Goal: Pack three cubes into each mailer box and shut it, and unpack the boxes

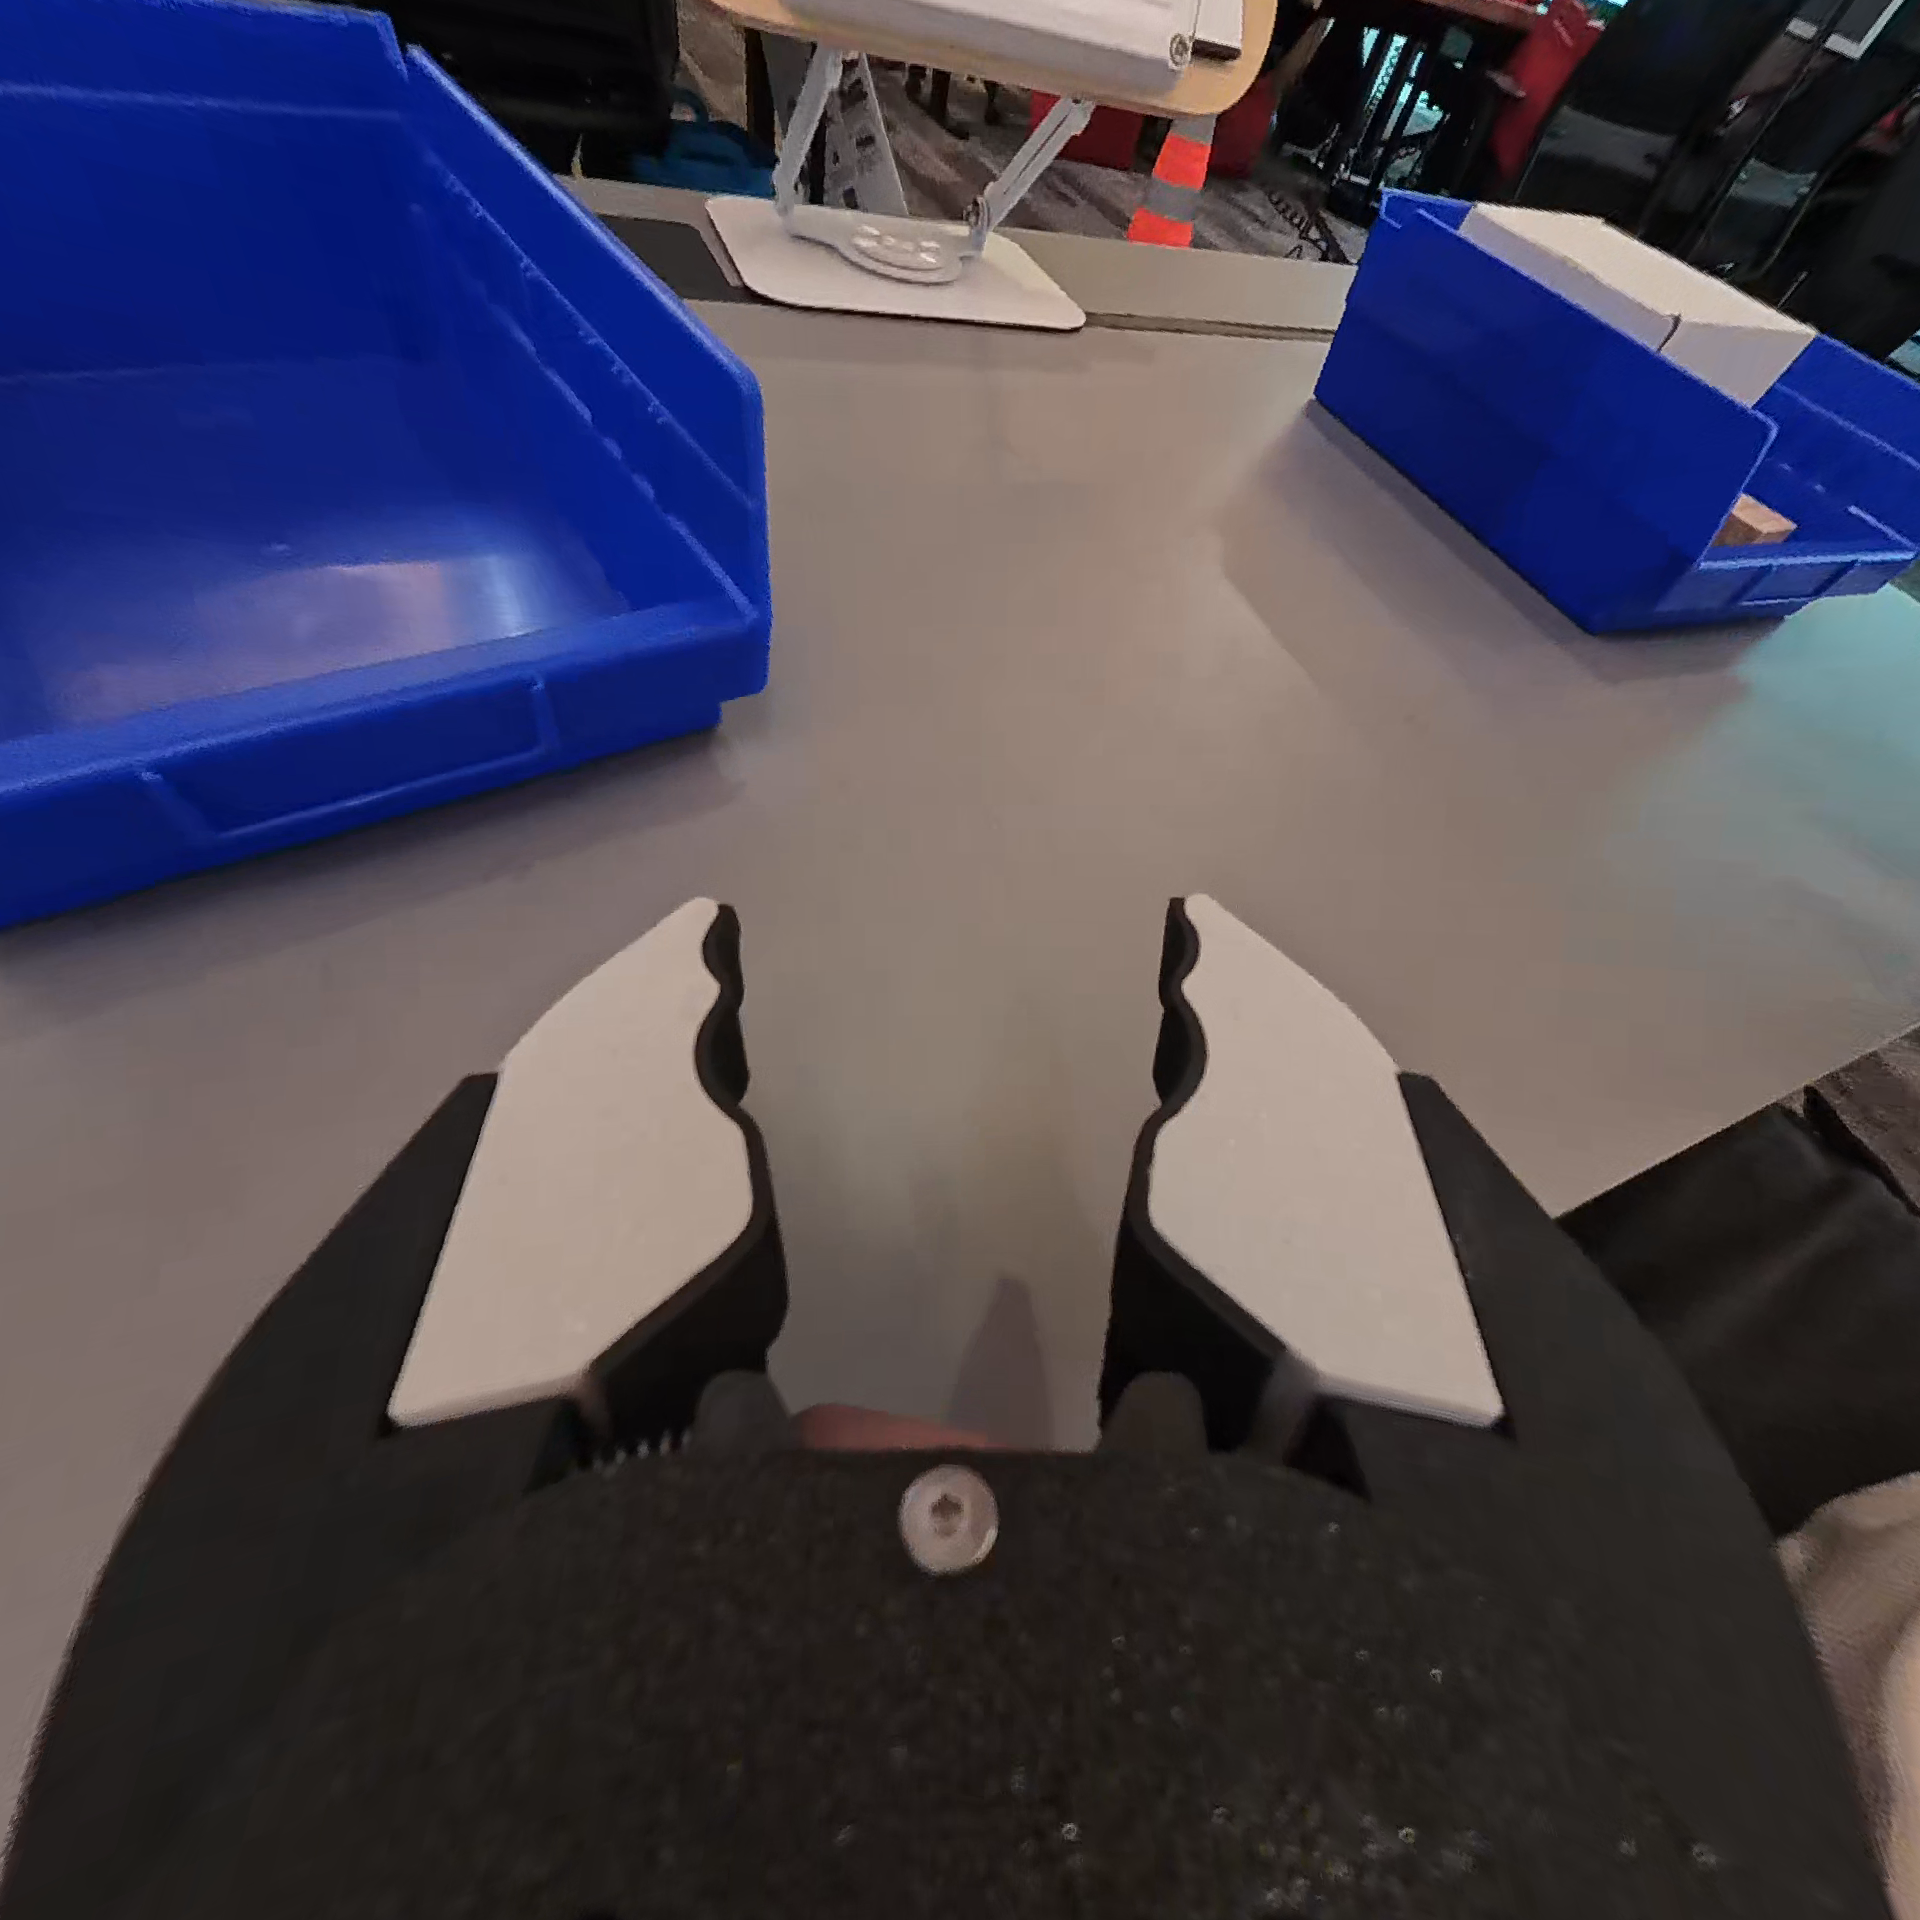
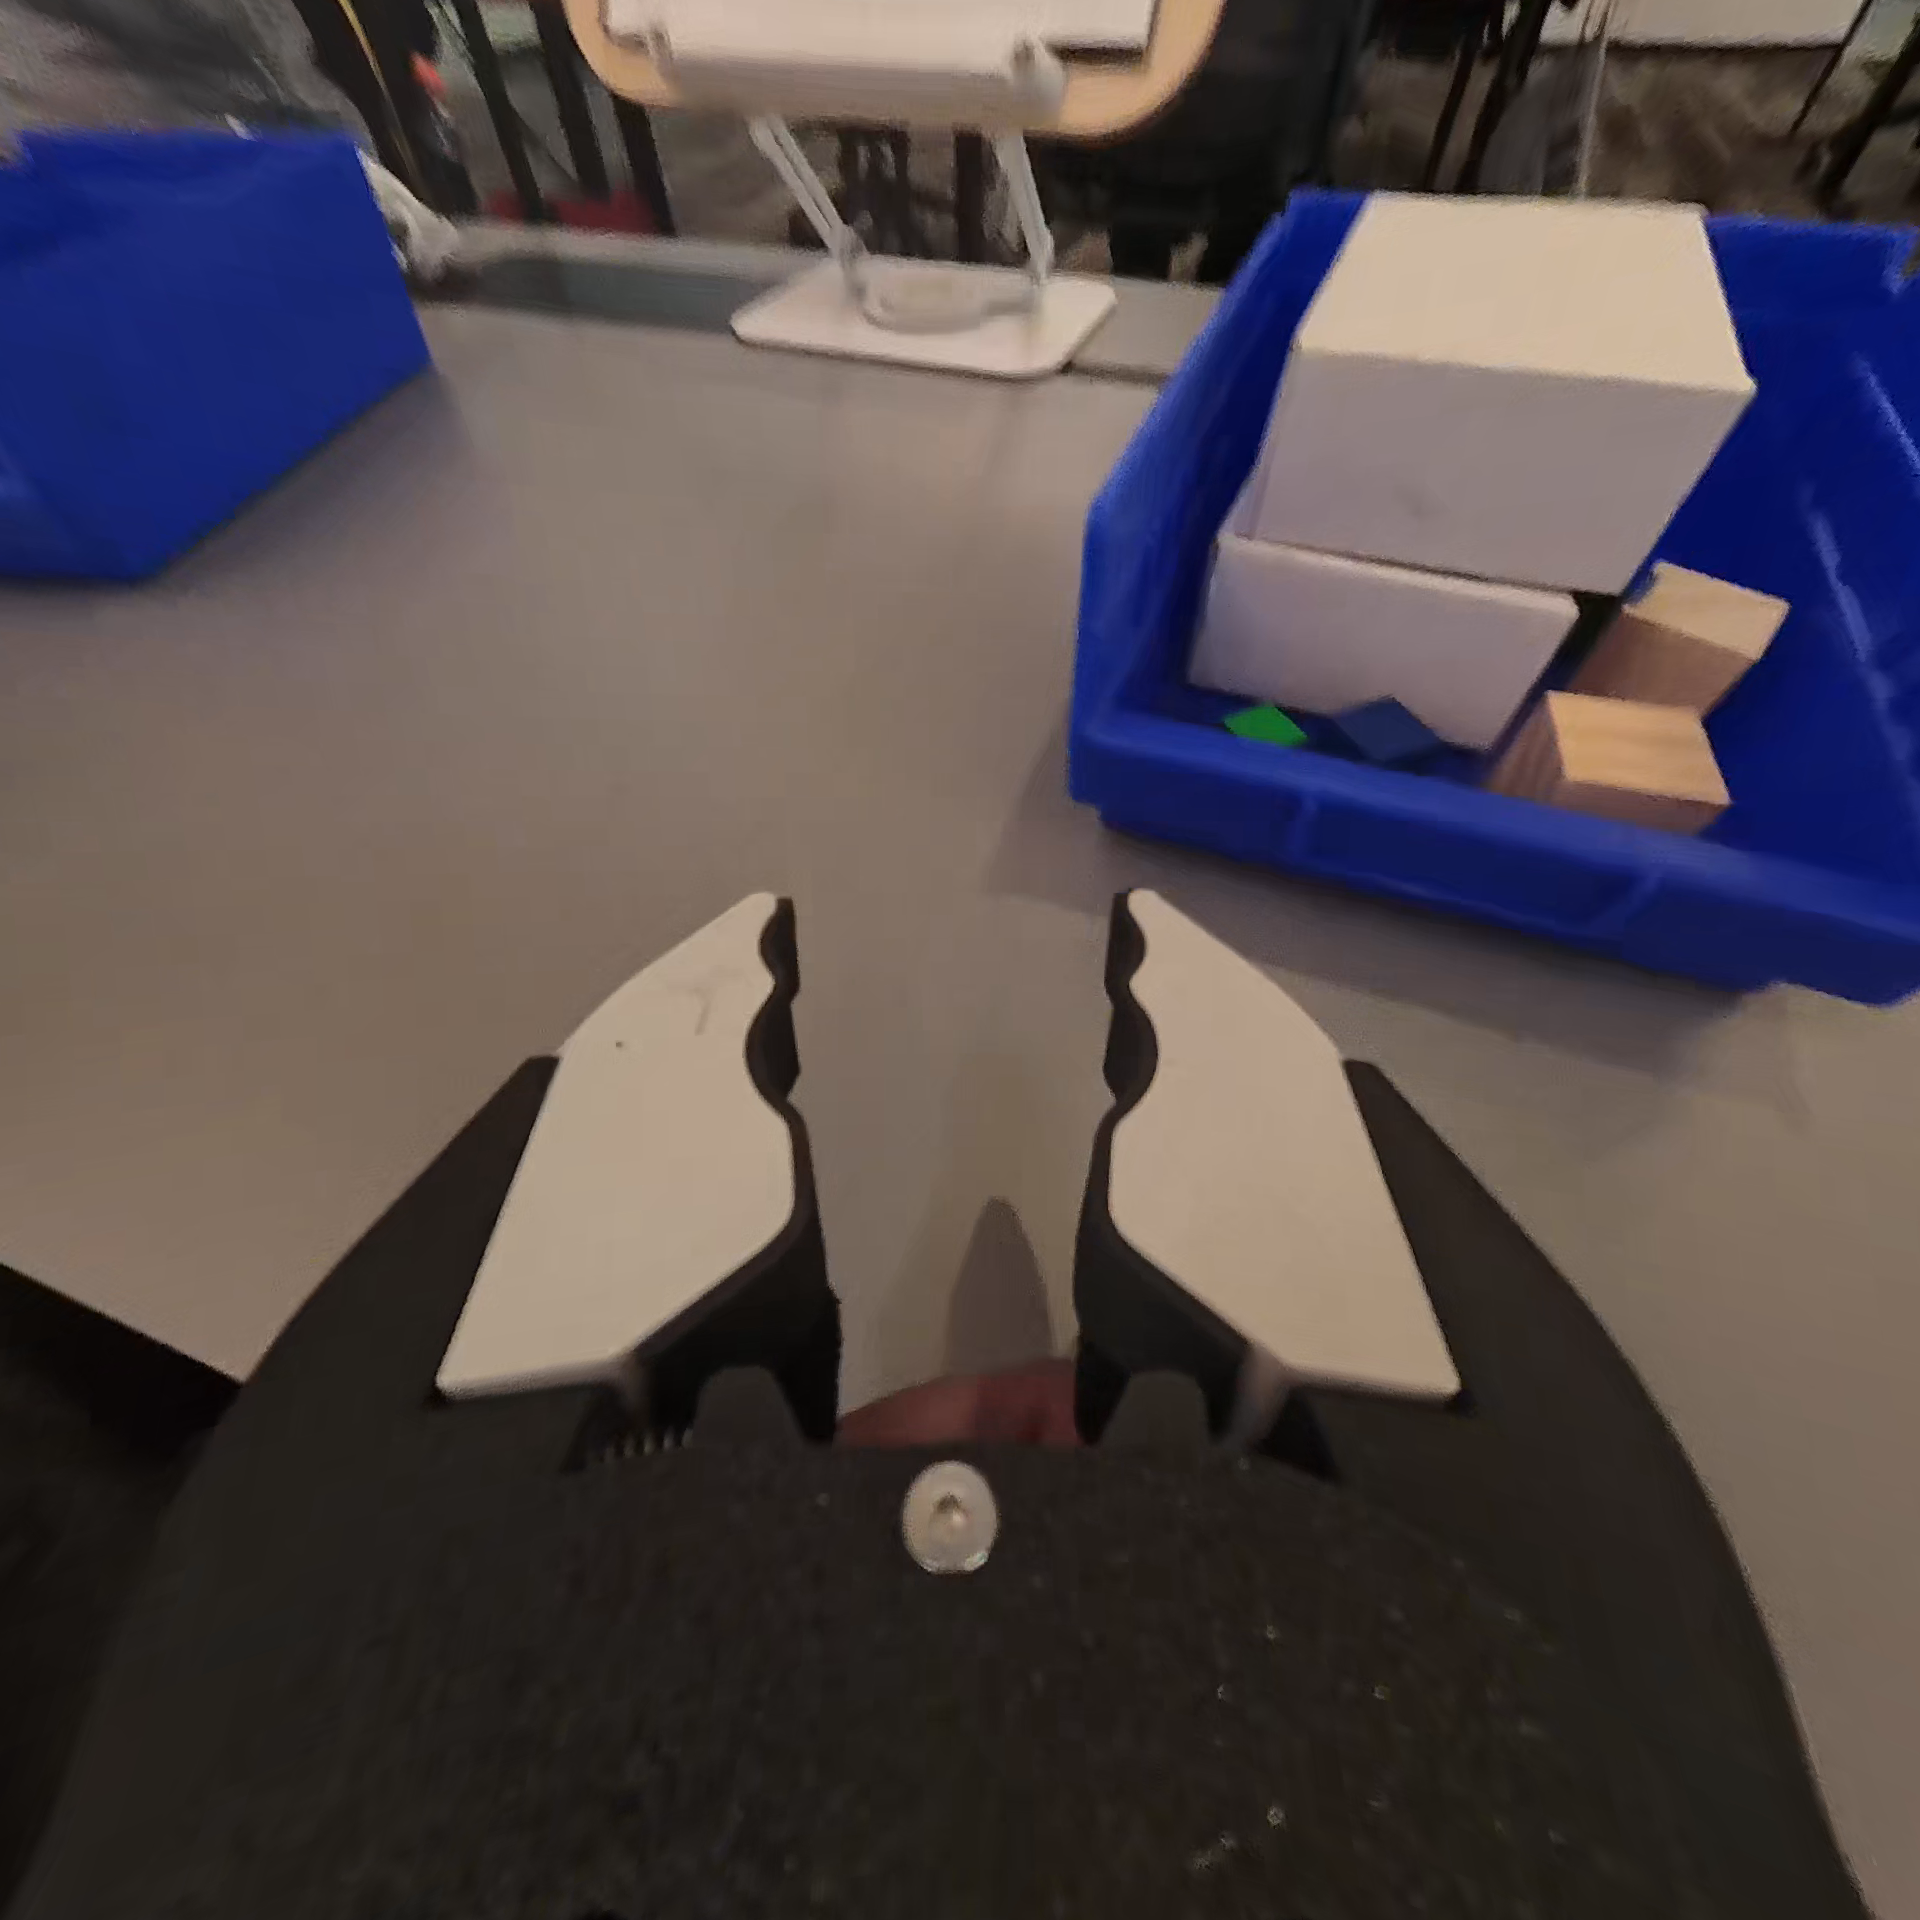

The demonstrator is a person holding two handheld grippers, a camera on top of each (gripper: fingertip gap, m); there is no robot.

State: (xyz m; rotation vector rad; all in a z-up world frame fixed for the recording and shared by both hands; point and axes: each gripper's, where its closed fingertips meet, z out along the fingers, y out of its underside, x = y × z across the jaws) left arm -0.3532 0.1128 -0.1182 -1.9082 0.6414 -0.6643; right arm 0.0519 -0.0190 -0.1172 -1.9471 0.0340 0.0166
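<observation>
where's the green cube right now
In the right wrist view, the green cube lies at the front of the right-hand blue bin, beside a blue cube and below the white mailer boxes.

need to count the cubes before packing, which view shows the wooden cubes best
The right wrist view: two wooden cubes sit in plain sight at the front right corner of the blue bin, beside the white boxes. The left wrist view shows only a sliver of one behind the bin wall.

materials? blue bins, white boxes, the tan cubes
Blue storage bin: looks like moulded plastic, glossy; sheen on the empty blue bin's floor. White mailer boxes: likely matte cardboard, with crisp folded edges. Tan cubes: apparently unfinished wood, faint grain lines.
</observation>
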